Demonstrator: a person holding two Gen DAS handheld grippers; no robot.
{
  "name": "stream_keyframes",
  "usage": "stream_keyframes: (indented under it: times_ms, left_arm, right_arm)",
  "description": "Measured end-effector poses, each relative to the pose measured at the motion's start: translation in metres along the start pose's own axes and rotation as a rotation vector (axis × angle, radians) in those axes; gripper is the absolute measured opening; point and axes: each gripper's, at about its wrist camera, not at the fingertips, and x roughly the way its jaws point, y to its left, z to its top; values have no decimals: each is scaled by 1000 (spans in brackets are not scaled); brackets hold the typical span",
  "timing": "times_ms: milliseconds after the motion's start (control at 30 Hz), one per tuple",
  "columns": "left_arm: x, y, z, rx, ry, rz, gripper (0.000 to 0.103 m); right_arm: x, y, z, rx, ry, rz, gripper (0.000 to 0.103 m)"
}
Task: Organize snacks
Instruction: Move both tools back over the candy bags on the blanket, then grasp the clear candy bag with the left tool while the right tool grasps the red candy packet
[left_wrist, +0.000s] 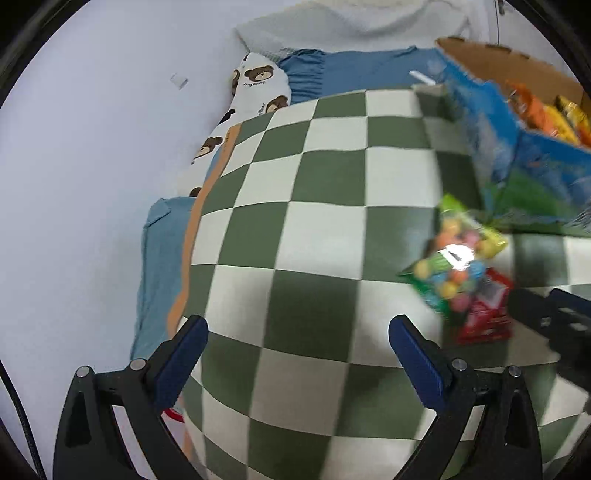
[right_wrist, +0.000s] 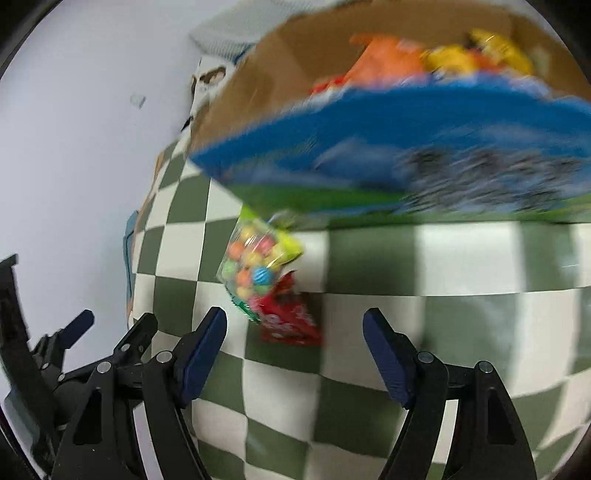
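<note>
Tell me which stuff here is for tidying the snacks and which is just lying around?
For the job:
bag of colourful candy balls
red snack packet
blue cardboard box with snacks already inside

Just lying around:
checkered blanket
teddy-bear pillow
blue sheet

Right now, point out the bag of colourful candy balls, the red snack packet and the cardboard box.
bag of colourful candy balls (right_wrist: 255, 269), right wrist view, clear middle.
red snack packet (right_wrist: 290, 325), right wrist view, front face.
cardboard box (right_wrist: 369, 122), right wrist view, blue outer wall.
</note>
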Motion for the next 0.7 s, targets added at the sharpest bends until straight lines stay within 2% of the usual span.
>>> stream_keyframes:
  times_ms: [100, 133, 167, 200, 300, 433, 500, 600, 633, 667, 700]
  left_arm:
    - [11, 3, 3, 25, 21, 19, 100]
    - [15, 3, 4, 36, 27, 11, 100]
    - [16, 2, 7, 43, 32, 0, 100]
    - [16, 0, 10, 54, 37, -13, 100]
    - [16, -14, 22, 107, 32, -102, 100]
    - [25, -46, 43, 176, 110, -317, 100]
    - [31, -66, 52, 237, 130, -384, 100]
    - [38, -92, 59, 327, 142, -429, 100]
    - [41, -98, 59, 358, 134, -442, 94]
    - [43, -104, 59, 383, 131, -446, 72]
    - [47, -108, 58, 397, 142, -441, 59]
  right_arm:
    - [35, 9, -1, -2, 36, 2, 78]
    - [43, 10, -1, -1, 45, -6, 63]
    - [49, 10, -2, 0, 59, -26, 42]
    - [52, 6, -4, 9, 59, -26, 40]
    - [39, -3, -8, 6, 23, -35, 38]
    - [15, -30, -11, 35, 2, -55, 38]
    - [3, -43, -13, 48, -8, -74, 38]
    - [-5, -54, -17, 68, -10, -90, 38]
    - [-6, -57, -18, 72, -10, -94, 38]
    - [-7, -59, -19, 78, -9, -98, 38]
    - [-11, -60, -16, 84, -5, -99, 38]
